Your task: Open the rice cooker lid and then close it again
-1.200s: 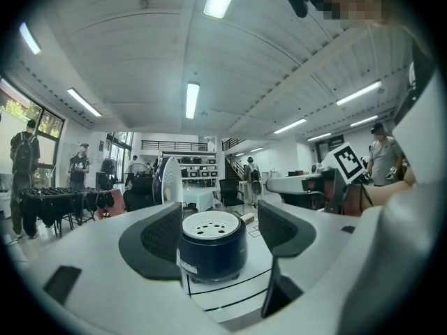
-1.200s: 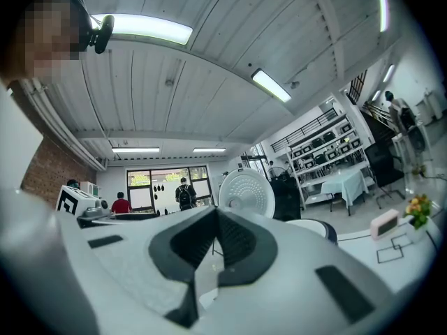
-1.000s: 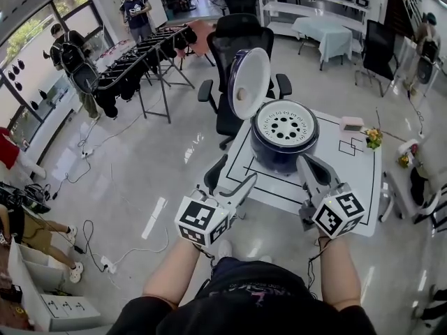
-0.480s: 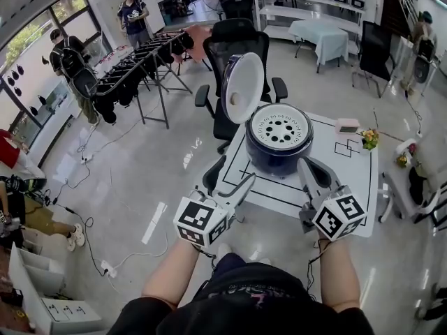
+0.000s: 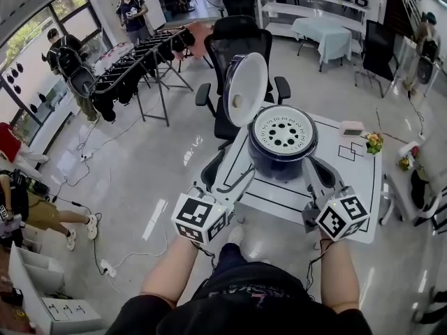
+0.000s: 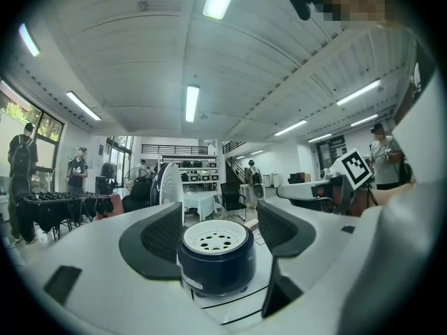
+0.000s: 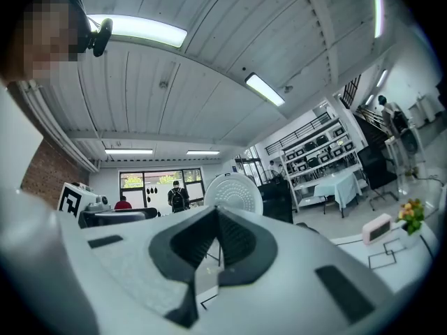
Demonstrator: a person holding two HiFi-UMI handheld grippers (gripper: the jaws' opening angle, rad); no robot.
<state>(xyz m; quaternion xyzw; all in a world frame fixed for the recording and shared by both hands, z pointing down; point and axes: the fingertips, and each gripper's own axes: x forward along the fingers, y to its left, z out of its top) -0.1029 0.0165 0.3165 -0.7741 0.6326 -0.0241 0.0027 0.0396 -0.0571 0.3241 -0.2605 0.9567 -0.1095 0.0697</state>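
Observation:
A dark blue rice cooker [image 5: 282, 144] stands on the white table [image 5: 349, 181]. Its white lid [image 5: 246, 89] is raised upright on the far left side, and the perforated inner plate [image 5: 283, 129] is exposed. My left gripper [image 5: 242, 180] is open, level, just short of the cooker's near left side and touching nothing. In the left gripper view the cooker [image 6: 215, 255] shows between the spread jaws of the left gripper [image 6: 220, 222], with the lid [image 6: 168, 194] behind. My right gripper [image 5: 311, 166] is shut and empty by the cooker's near right side. In the right gripper view the right gripper [image 7: 218, 246] has its pads pressed together, and the lid [image 7: 235, 193] rises beyond them.
A small pale box [image 5: 351, 125] and a bunch of flowers [image 5: 374, 142] sit at the table's far right. A black office chair [image 5: 234, 47] stands behind the cooker. A clothes rack [image 5: 140, 61] and two people are at the far left. Shelving runs along the back wall.
Both grippers have edged forward towards the cooker. The lid stays raised, the left jaws stay open and the right jaws stay shut.

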